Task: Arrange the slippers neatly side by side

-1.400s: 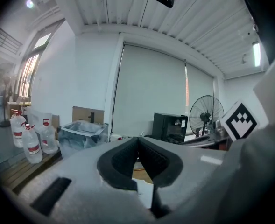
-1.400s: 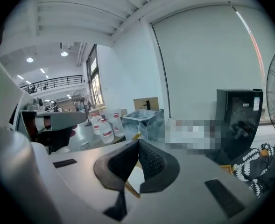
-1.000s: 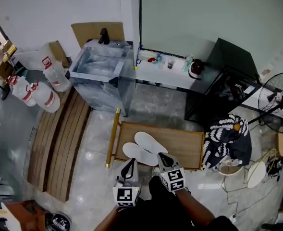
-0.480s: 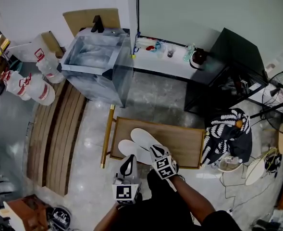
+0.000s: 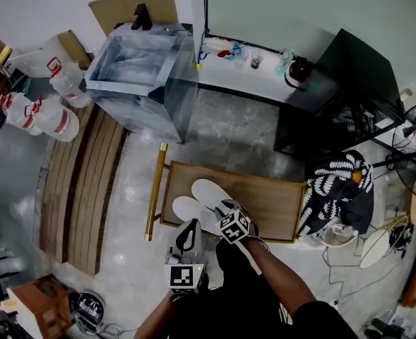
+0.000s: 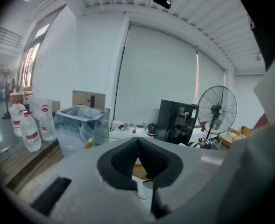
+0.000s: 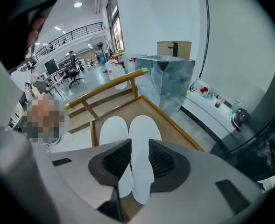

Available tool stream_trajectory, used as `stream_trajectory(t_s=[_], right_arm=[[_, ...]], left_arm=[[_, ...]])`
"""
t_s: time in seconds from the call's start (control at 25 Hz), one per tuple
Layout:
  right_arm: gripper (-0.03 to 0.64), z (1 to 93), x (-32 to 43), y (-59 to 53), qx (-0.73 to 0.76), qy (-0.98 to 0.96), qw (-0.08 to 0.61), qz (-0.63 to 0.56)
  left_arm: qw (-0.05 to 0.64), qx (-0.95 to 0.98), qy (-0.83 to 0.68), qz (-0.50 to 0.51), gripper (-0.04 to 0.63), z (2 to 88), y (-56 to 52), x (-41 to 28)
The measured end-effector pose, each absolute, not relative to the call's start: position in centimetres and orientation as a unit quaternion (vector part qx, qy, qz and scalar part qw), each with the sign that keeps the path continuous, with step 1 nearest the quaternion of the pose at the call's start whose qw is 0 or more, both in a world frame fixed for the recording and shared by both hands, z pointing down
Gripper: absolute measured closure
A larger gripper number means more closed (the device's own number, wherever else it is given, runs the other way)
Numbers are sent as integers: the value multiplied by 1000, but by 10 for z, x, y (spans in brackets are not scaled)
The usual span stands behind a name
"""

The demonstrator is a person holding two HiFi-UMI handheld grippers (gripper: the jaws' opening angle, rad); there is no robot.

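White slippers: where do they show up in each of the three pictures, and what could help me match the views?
Head view: the white slippers lie on the wooden tray, low and centre.
Left gripper view: not clearly; a white sliver low at centre may be them.
Right gripper view: centre, side by side on the tray.
Shared landmark: the silvery tank.

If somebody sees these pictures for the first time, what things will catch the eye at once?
Two white flat slippers lie side by side on the low brown wooden platform at the centre of the floor. The right claw hangs just above them, its jaws just opened, with a slipper visible through the gap but not gripped. Behind, by the wall, stands a big shiny silver box.
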State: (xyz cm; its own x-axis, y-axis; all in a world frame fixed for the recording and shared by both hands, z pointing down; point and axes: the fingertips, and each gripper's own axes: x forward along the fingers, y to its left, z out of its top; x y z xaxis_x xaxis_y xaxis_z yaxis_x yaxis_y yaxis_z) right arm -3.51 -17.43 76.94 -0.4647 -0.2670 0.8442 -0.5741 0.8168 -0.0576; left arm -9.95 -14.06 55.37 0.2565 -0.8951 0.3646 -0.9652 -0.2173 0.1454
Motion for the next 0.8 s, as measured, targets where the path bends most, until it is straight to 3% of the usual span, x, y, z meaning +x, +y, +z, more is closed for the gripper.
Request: stream_trajectory(t_s=[0.68, 0.8], right_arm=[[534, 829, -36, -175, 212, -815, 516, 157], [566, 832, -35, -177, 217, -812, 519, 157]], left_arm=[[189, 769, -599, 121, 579, 571, -143, -93], [192, 768, -600, 119, 579, 571, -144, -93]])
